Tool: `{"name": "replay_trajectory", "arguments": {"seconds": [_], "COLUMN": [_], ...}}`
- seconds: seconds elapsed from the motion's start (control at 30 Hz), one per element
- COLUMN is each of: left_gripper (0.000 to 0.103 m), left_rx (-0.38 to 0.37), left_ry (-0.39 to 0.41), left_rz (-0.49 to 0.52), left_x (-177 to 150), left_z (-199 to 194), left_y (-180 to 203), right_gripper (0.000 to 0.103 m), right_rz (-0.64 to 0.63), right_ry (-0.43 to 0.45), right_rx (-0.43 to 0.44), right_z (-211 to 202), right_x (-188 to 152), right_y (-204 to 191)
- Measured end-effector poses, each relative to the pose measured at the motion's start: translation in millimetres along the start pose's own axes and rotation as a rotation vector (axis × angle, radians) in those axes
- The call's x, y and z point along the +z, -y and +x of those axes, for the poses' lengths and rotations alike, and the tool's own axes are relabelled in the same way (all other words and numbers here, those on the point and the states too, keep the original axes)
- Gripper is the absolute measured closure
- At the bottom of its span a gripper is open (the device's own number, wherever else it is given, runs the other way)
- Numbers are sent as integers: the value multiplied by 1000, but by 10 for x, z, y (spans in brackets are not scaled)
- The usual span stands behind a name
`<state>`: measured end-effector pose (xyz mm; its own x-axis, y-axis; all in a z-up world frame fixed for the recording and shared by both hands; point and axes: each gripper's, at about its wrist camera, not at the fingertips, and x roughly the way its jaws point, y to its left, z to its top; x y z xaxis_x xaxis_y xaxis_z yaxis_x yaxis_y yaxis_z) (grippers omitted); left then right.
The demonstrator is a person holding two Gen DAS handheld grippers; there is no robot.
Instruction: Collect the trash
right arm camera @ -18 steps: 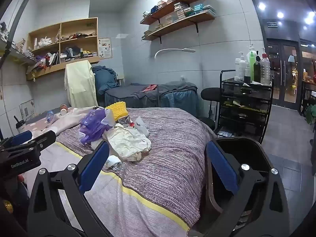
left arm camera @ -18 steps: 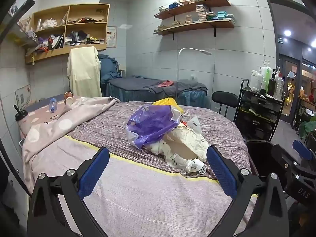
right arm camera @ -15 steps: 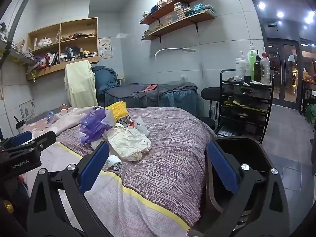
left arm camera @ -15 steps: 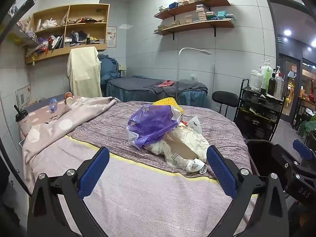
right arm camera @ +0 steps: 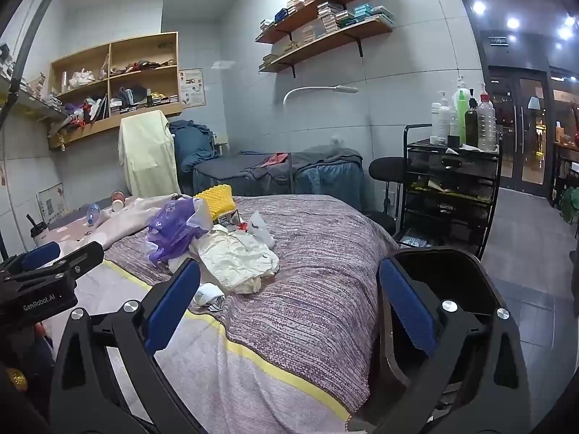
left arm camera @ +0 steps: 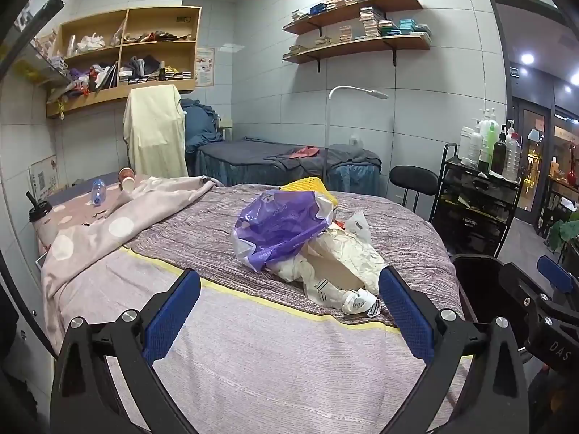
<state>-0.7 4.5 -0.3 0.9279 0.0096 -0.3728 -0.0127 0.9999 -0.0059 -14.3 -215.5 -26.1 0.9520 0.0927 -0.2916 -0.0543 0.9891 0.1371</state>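
fingers: both pairs spread, empty | trash pile (left arm camera: 307, 242): purple bag (left arm camera: 278, 224) covers items beneath

Behind the bed (left arm camera: 253, 343), a black stool (left arm camera: 413, 181), a bottle-topped trolley (left arm camera: 474, 195), wooden wall shelves (left arm camera: 356, 45).

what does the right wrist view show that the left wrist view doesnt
Only the right wrist view: the black bin's open inside beside the bed, and the left gripper from the side.
Only the left wrist view: the right gripper at its edge.
Both: the purple bag, crumpled white paper, yellow foam net and bottle cart.
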Motion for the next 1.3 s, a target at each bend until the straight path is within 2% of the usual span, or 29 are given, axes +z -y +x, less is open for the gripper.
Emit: {"name": "replay_trajectory", "arguments": {"seconds": [1.3], "left_gripper": [6], "left_rx": [-6], "left_ry": [-16], "left_rz": [5], "left_x": [-56], "left_z": [45], "left_y": [36], "right_gripper": [5], "right_rz": [14], "right_ry": [-25], "right_rx": [5], "right_z": [57], "right_x": [-35], "right_y": [-10]}}
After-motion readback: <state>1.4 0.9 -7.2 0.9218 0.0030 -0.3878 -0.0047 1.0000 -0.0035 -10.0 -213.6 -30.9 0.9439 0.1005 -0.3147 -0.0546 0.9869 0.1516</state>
